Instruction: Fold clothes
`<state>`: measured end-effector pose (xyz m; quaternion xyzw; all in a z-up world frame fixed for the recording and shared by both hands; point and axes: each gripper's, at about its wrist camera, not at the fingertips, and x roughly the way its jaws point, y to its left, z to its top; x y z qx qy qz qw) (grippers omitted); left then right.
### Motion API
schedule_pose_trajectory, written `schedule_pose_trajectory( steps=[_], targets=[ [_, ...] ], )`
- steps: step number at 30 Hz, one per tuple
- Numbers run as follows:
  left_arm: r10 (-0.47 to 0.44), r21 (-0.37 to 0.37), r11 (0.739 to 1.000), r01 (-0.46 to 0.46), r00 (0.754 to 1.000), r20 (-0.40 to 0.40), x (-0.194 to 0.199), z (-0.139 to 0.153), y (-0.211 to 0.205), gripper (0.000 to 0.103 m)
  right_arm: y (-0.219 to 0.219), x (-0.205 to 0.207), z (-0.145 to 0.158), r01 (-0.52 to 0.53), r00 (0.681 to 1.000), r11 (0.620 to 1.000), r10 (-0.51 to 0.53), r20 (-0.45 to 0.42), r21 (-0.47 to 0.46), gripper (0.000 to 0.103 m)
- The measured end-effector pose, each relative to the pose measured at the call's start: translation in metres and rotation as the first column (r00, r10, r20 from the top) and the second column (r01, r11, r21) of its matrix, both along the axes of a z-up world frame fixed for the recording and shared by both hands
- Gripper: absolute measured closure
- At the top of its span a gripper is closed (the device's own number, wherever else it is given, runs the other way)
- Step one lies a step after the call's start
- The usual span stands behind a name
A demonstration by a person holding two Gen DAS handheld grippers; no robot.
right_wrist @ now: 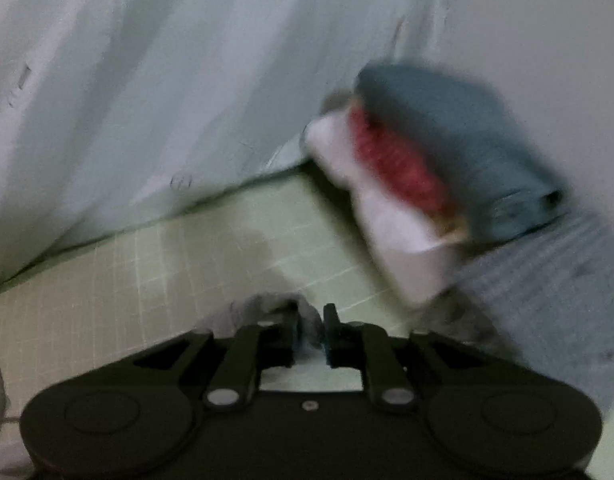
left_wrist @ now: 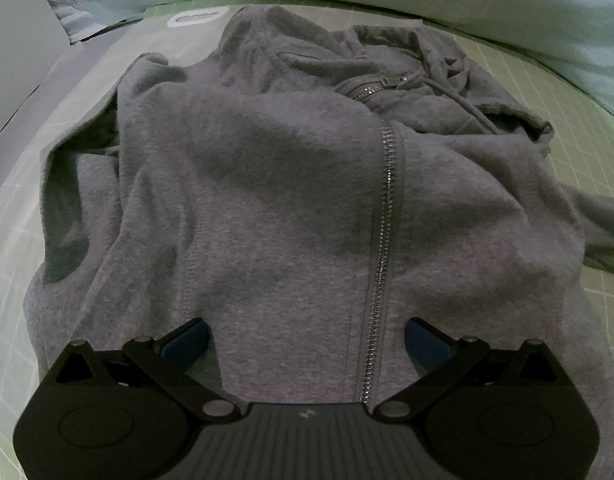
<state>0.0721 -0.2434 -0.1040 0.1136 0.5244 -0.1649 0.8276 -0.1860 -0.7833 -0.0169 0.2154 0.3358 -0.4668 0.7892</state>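
Both wrist views steep, close, mat (left_wrist: 587,312) shared

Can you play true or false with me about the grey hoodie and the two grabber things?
1. The grey hoodie lies on a green gridded mat. True.
2. The hoodie's zipper is red. False: it is silvery metal.
3. The left gripper is squeezed shut. False: its jaws stand wide apart over the hoodie.
4. The right gripper has grey cloth between its jaws. True.
5. The stack of folded clothes is all grey. False: it shows white, red and blue.
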Motion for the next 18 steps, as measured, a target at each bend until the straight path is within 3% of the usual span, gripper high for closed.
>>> schedule_pose_trajectory(
  steps=[2,5,9,15,17,18],
  targets=[
    [0.0,0.0,1.0,0.0,1.0,0.0,0.0,-0.001,0.0,0.0,0.002,0.016,-0.019,-0.011,1.0,1.0,0.012,-0.008,0.014,0.064],
    [0.0,0.001,1.0,0.0,1.0,-0.001,0.0,-0.001,0.0,0.0,0.018,0.019,-0.038,-0.014,0.999,0.999,0.013,0.032,0.033,0.06],
    [0.004,0.004,1.0,-0.004,1.0,-0.006,0.0,0.0,-0.001,0.0,0.03,0.001,-0.065,0.048,0.989,0.989,-0.067,0.129,0.14,0.059],
    [0.003,0.012,1.0,-0.003,1.0,-0.025,0.002,0.0,-0.002,0.0,0.042,0.0,-0.089,0.07,0.98,0.979,-0.103,0.168,0.192,0.058],
    [0.003,0.013,1.0,-0.003,1.0,-0.027,0.003,0.0,-0.002,0.0,0.035,0.006,-0.095,0.088,0.973,0.976,-0.127,0.192,0.2,0.042],
    [0.003,0.013,1.0,-0.003,1.0,-0.028,0.003,0.0,-0.002,0.0,0.032,0.01,-0.097,0.096,0.971,0.975,-0.136,0.195,0.2,0.038]
  ],
)
